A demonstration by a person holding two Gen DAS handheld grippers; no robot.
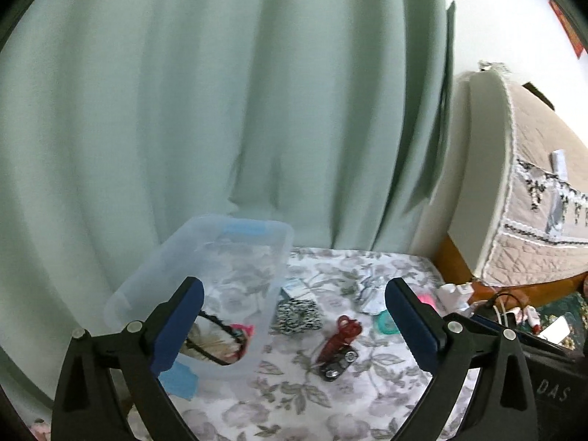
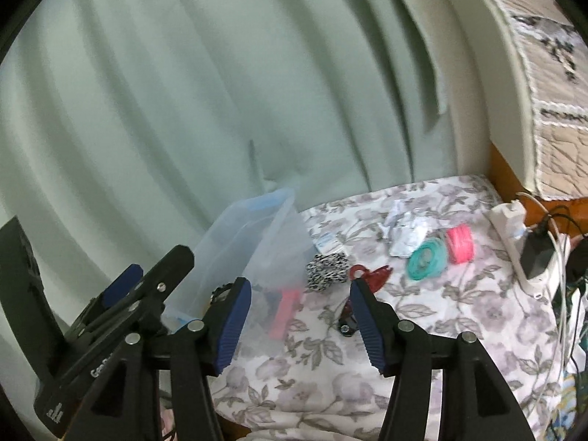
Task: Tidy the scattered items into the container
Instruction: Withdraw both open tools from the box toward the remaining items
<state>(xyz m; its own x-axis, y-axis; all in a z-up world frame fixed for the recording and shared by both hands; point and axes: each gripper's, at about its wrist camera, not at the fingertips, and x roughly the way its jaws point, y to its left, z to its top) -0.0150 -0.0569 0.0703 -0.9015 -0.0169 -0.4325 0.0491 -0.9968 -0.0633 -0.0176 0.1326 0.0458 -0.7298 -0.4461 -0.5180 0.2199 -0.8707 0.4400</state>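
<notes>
A clear plastic container (image 1: 235,257) stands at the left of the floral table, with a dark-framed item and a pink item (image 1: 242,330) inside; it also shows in the right wrist view (image 2: 257,235). On the cloth lie a black-and-white patterned roll (image 1: 297,314), a red clip (image 1: 340,336) on a small dark toy car (image 1: 336,364), a teal ring (image 2: 426,259), a pink spool (image 2: 459,244) and crumpled white wrappers (image 2: 408,233). My left gripper (image 1: 294,325) is open and empty above these. My right gripper (image 2: 299,325) is open and empty near the clip (image 2: 371,275).
A pale green curtain (image 1: 220,110) hangs behind the table. A power strip with chargers and cables (image 2: 529,253) lies at the table's right edge. A quilted bed (image 1: 533,191) stands at the right. The left gripper shows at the left of the right wrist view (image 2: 121,294).
</notes>
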